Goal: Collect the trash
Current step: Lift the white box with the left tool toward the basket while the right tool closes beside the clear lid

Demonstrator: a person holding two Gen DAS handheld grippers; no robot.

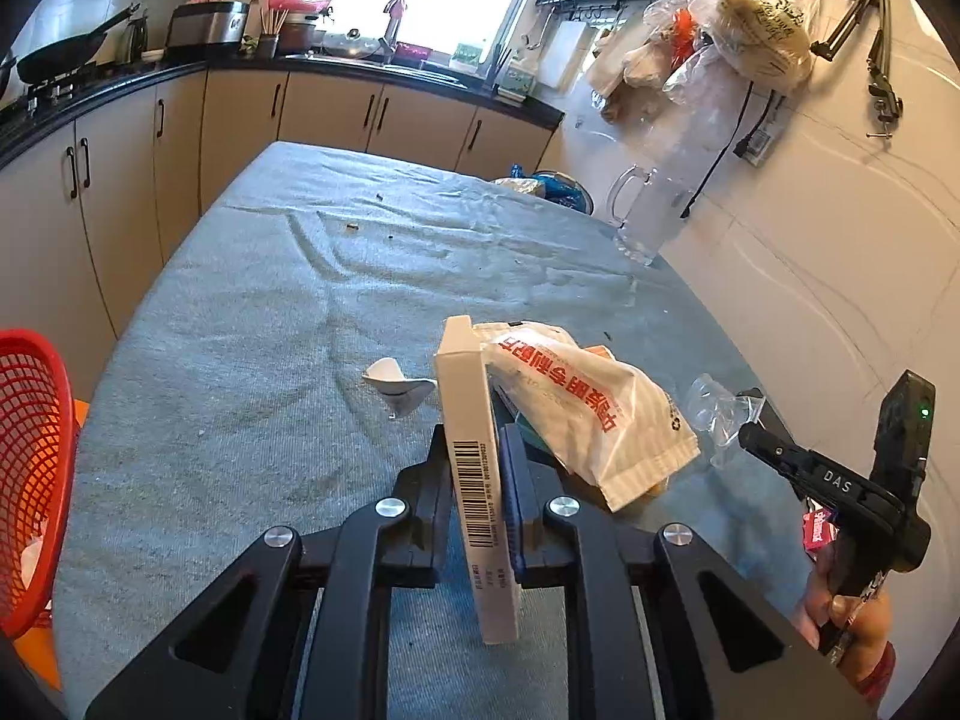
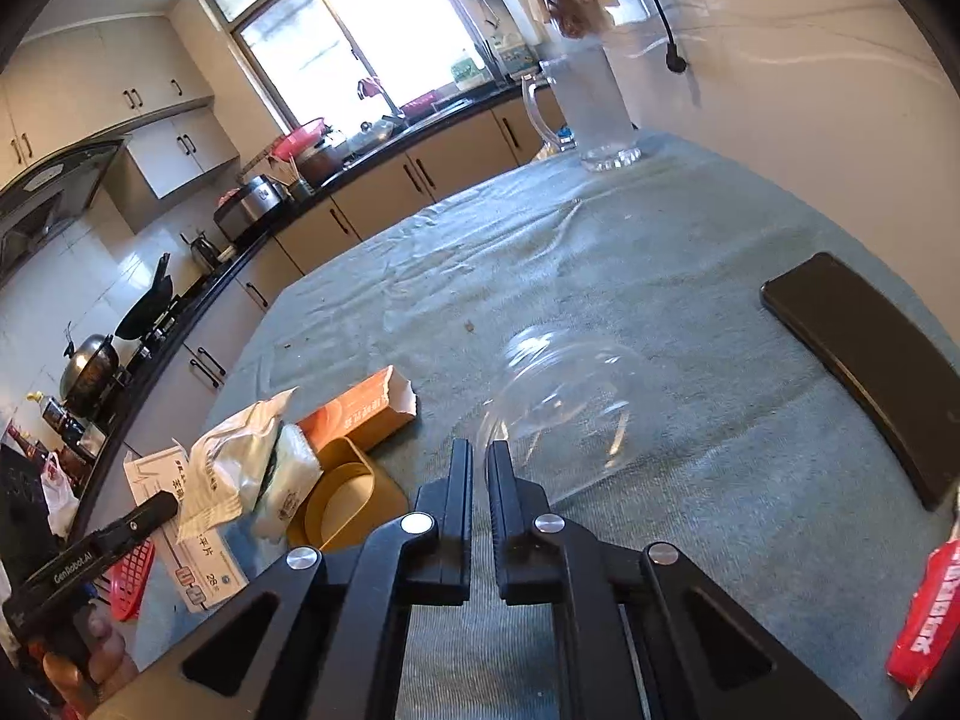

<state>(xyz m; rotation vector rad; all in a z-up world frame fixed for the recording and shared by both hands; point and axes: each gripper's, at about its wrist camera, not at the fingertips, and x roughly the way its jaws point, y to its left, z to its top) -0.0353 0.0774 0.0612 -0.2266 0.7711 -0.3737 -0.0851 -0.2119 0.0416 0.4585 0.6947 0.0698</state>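
My left gripper (image 1: 480, 444) is shut on a flat white box (image 1: 474, 468) with a barcode, held on edge above the table; the box also shows in the right wrist view (image 2: 180, 540). Beside it lie a white plastic bag with red print (image 1: 588, 414), a crumpled white scrap (image 1: 399, 387) and clear wrap (image 1: 714, 414). My right gripper (image 2: 479, 468) is shut on the rim of a clear plastic dome lid (image 2: 558, 402) lying on the cloth. An orange carton (image 2: 366, 408) and a yellow container (image 2: 348, 504) lie left of it.
A red mesh basket (image 1: 30, 468) stands off the table's left edge. A glass pitcher (image 1: 651, 216) stands at the far right by the wall. A black phone (image 2: 864, 366) and a red packet (image 2: 924, 624) lie on the right. Grey cloth (image 1: 270, 312) covers the table.
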